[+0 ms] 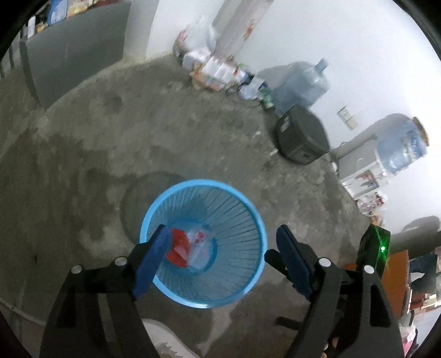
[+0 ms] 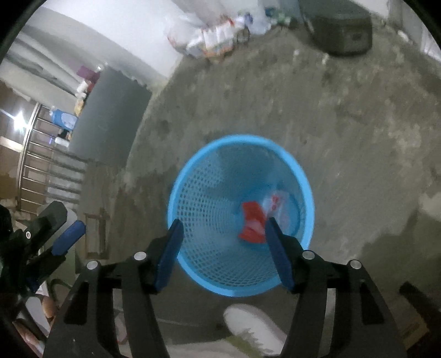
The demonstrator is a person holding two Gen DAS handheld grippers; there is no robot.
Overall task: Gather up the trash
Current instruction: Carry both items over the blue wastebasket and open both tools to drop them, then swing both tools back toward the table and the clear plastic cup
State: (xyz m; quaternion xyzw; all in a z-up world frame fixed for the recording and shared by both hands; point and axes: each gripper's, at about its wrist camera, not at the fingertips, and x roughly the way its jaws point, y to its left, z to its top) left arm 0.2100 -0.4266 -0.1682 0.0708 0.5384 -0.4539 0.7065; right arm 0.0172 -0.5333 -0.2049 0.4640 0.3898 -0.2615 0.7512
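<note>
Left wrist cam rides behind the left gripper [image 1: 222, 245], looks steeply down along its fingers at a blue basket [image 1: 249, 217] on concrete floor [image 1: 115, 132], fairly near. Far field: water jugs [image 1: 300, 82] and a dark box [image 1: 303, 135] by the white wall. Right wrist cam, same steep downward tilt, sits behind the right gripper [image 2: 223, 234], basket [image 2: 193, 187] nearer centre frame, railing [image 2: 35, 165] at left. Shared: basket, red and clear wrappers [image 2: 252, 220] inside it, floor, dark box [image 2: 341, 24]. Left gripper's fingertip [image 2: 69, 236] shows at the right cam's left edge.

No text, brand, number or sign can be read anywhere; printing on the packages [image 1: 217, 68] against the far wall is too blurred.
</note>
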